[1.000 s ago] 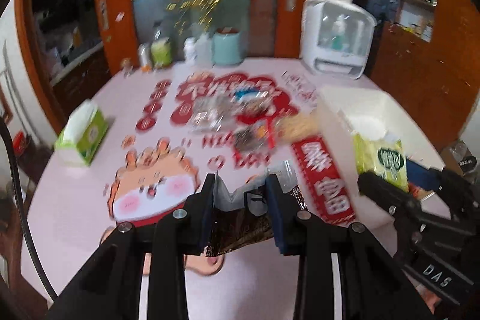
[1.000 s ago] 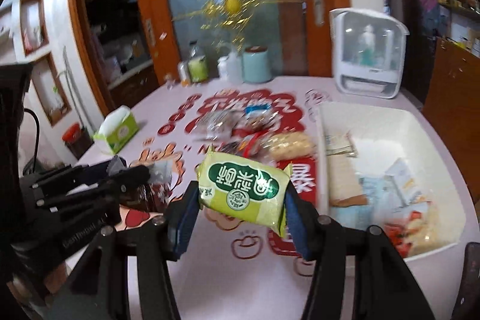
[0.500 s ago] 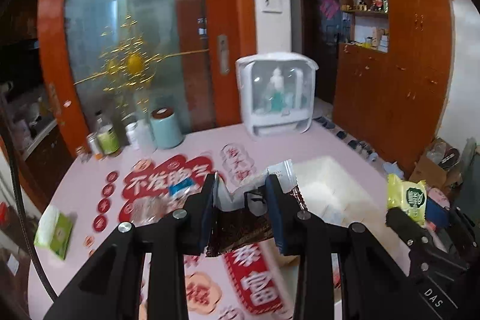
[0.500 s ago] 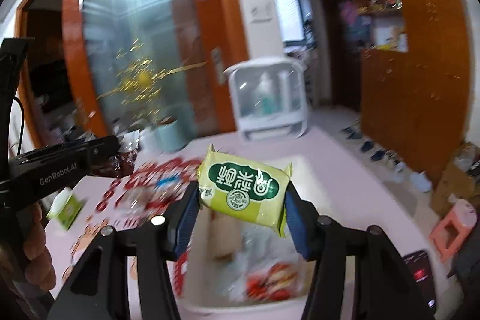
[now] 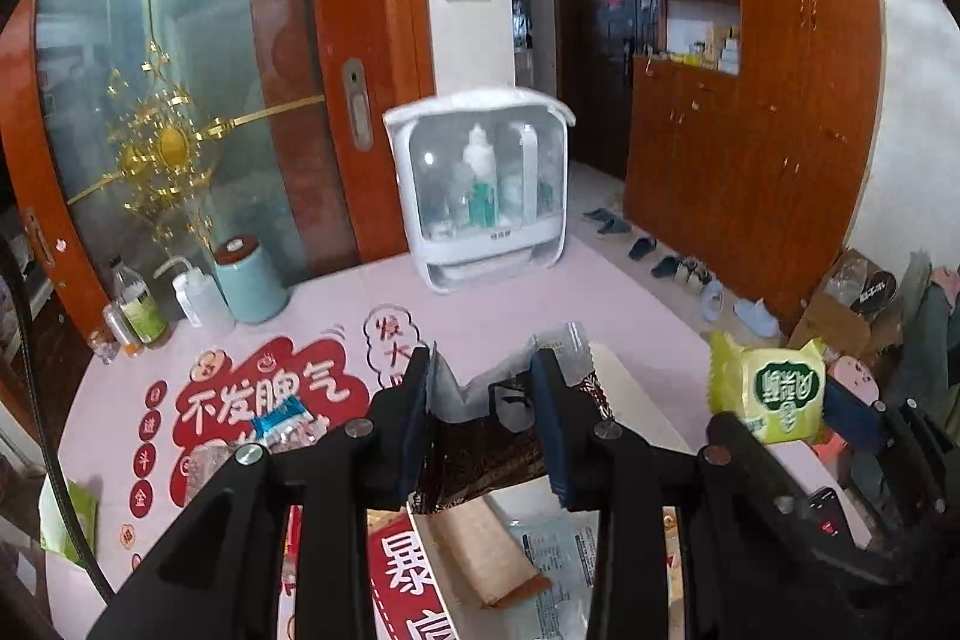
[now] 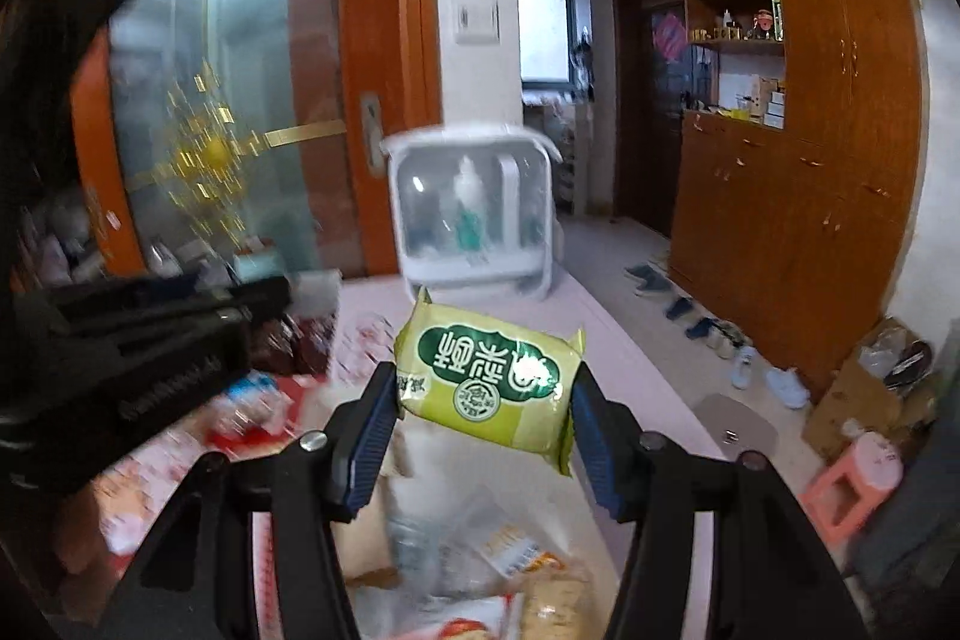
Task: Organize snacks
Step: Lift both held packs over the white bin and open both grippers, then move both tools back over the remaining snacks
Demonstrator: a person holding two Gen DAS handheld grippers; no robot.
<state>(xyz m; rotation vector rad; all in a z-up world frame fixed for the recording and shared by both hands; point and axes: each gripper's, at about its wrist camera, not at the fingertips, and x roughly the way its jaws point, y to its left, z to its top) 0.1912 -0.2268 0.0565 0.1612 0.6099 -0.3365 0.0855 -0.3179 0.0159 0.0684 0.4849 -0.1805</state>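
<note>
Two snack packets carried over the white bin, ready to drop.

Left wrist view: the left tool (image 5: 483, 415) is clamped on a dark brown packet (image 5: 480, 451) above the white bin (image 5: 636, 400); lower before letting go. Right wrist view: the right tool (image 6: 483, 424) pinches a green packet (image 6: 489, 379) over the bin's snacks (image 6: 516, 562); release it clear of the left tool.

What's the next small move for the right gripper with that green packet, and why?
Probably open the right gripper and drop the green packet: it hangs over the white bin, where other snacks already lie. The left gripper holds a dark wrapper and could follow.
</note>
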